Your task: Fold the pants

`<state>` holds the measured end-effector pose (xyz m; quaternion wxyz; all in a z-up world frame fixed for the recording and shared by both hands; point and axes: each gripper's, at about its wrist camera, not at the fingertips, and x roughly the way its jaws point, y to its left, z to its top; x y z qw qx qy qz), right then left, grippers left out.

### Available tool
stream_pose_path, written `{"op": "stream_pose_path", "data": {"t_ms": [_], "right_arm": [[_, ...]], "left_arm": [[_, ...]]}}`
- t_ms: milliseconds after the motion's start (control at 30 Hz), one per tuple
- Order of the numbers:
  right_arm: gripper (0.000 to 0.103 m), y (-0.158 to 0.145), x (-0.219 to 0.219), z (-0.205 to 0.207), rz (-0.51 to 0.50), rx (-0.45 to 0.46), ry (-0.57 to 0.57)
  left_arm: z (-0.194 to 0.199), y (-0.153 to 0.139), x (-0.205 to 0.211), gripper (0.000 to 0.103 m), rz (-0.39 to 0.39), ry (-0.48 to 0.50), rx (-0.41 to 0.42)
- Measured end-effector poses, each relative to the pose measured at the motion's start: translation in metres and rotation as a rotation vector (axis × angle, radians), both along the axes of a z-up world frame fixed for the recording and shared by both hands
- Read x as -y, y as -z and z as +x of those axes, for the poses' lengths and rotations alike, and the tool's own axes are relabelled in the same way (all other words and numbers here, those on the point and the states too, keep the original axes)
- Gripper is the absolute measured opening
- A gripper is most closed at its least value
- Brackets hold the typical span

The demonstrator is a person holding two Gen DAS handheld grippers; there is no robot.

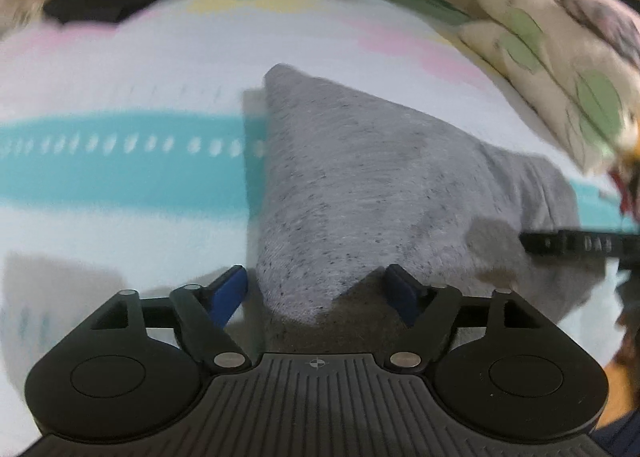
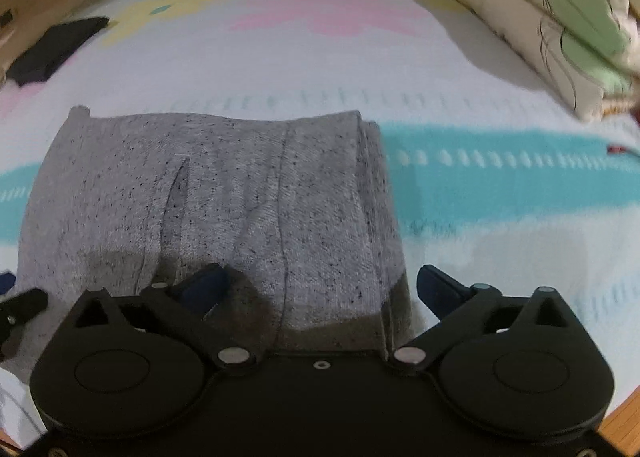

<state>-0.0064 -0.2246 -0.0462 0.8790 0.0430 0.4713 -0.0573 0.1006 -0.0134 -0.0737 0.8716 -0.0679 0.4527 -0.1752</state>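
Grey pants (image 2: 208, 201) lie folded on the striped bedspread (image 2: 500, 193). Left gripper (image 1: 318, 289) and right gripper (image 2: 320, 285) both spread wide, pinching nothing. Near fold edge hidden under gripper bodies; left view blurred.

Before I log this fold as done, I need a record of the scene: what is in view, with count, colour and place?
pants: one, speckled grey, folded into a block, lying mid-bed on the teal stripe.
bedspread: one, white with teal, pink and yellow patches, under everything.
pillow: at least one, cream with green leaves, far right.
dark item: one, black, far left; too blurred to identify.
left tool: open, at the pants' near corner.
right tool: open, over the pants' near right edge.
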Motion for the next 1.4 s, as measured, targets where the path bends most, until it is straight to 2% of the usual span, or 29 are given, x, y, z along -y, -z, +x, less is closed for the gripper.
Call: {"op": "stream_pose_path", "data": {"t_ms": [133, 233, 400, 733, 900, 1067, 1300, 1400], "right_arm": [[0.102, 0.007, 0.024, 0.004, 0.140, -0.033, 0.035], [0.103, 0.012, 0.040, 0.002, 0.243, -0.036, 0.031], [0.103, 0.009, 0.045, -0.001, 0.255, -0.051, -0.023], [0.103, 0.008, 0.046, 0.001, 0.255, -0.047, -0.036], [0.103, 0.006, 0.047, 0.007, 0.255, -0.083, -0.047], [0.103, 0.006, 0.049, 0.015, 0.268, -0.105, -0.074], [0.103, 0.007, 0.064, 0.031, 0.348, -0.163, -0.215], [0.103, 0.008, 0.073, 0.034, 0.401, -0.146, -0.256]], "left_arm": [[0.001, 0.000, 0.004, 0.081, 0.040, 0.020, 0.014], [0.000, 0.002, 0.003, 0.083, 0.035, 0.004, 0.013], [0.000, 0.001, 0.006, 0.084, 0.042, 0.005, 0.019], [0.002, 0.001, 0.002, 0.085, 0.015, 0.006, 0.010], [0.019, -0.001, -0.006, 0.083, -0.045, 0.052, -0.057], [0.038, 0.004, -0.015, 0.083, -0.125, 0.033, -0.098], [0.049, 0.006, 0.007, 0.085, -0.086, 0.094, -0.058], [0.052, 0.007, 0.012, 0.087, -0.082, 0.113, -0.051]]}}
